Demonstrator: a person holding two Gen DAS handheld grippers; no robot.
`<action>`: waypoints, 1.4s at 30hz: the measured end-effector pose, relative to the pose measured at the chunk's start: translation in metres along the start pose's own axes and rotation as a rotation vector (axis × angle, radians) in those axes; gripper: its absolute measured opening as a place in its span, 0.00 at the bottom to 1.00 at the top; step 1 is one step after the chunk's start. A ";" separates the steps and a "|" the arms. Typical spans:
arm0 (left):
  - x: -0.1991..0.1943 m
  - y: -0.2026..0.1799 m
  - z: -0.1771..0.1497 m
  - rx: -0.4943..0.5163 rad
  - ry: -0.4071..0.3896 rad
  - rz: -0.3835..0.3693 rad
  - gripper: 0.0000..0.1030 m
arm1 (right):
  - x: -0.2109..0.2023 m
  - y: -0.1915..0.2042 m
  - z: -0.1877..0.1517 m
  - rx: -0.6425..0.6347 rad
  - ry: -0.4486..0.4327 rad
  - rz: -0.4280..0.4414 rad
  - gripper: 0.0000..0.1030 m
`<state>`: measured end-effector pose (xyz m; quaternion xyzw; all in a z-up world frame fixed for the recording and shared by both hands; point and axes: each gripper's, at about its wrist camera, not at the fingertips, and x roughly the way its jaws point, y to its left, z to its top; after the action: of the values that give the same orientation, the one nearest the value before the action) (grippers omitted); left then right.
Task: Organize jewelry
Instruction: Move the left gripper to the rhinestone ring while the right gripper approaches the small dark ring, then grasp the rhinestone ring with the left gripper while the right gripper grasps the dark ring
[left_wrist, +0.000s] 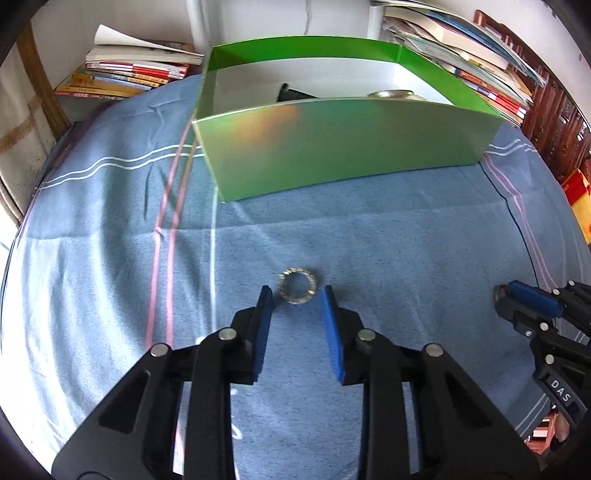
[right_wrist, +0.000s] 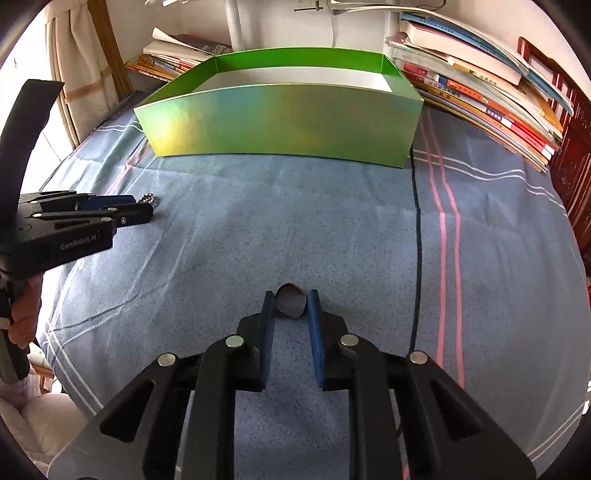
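While the left gripper (left_wrist: 297, 293) hangs low over the blue striped cloth (left_wrist: 110, 236), its two fingers stand apart and a sparkly beaded bracelet (left_wrist: 297, 285) lies flat on the cloth right at the tips, the ring's opening facing up. It is a round loop, so no long axis to speak of, and whether the pads touch it I cannot tell. Beyond it sits the green box (left_wrist: 347, 144), open at the top, its long side running across the view; inside, a dark item (left_wrist: 291, 93) and a metallic ring-shaped piece (left_wrist: 395, 95) peek over the near wall. Books (left_wrist: 125, 70) are stacked behind. At the far right edge, the right gripper (left_wrist: 504, 297) comes in sideways with something dark at its tips.

Now from the right wrist: the right gripper's fingers (right_wrist: 314, 314) are closed in on a dark bangle (right_wrist: 291, 304), squeezed between the pads just above the cloth, standing on edge with its opening facing the camera and the box. The green box lies straight ahead, long side across. Over on the left, the left gripper shows side-on with the beaded bracelet glinting just past its tips. More books pile up at the right.
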<state>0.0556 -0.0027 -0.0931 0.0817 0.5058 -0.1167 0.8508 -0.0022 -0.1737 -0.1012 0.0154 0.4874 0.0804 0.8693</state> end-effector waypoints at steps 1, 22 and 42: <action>-0.001 -0.002 -0.001 0.008 0.001 -0.010 0.27 | 0.000 0.000 0.000 0.003 0.000 0.009 0.18; 0.005 -0.008 0.004 0.031 0.006 -0.015 0.43 | 0.003 0.010 0.003 -0.019 -0.002 -0.054 0.37; 0.003 -0.014 0.001 0.036 0.011 -0.064 0.37 | 0.000 0.004 0.005 -0.006 -0.018 -0.052 0.48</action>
<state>0.0537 -0.0162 -0.0956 0.0814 0.5108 -0.1524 0.8422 0.0017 -0.1689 -0.0981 0.0009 0.4797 0.0590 0.8754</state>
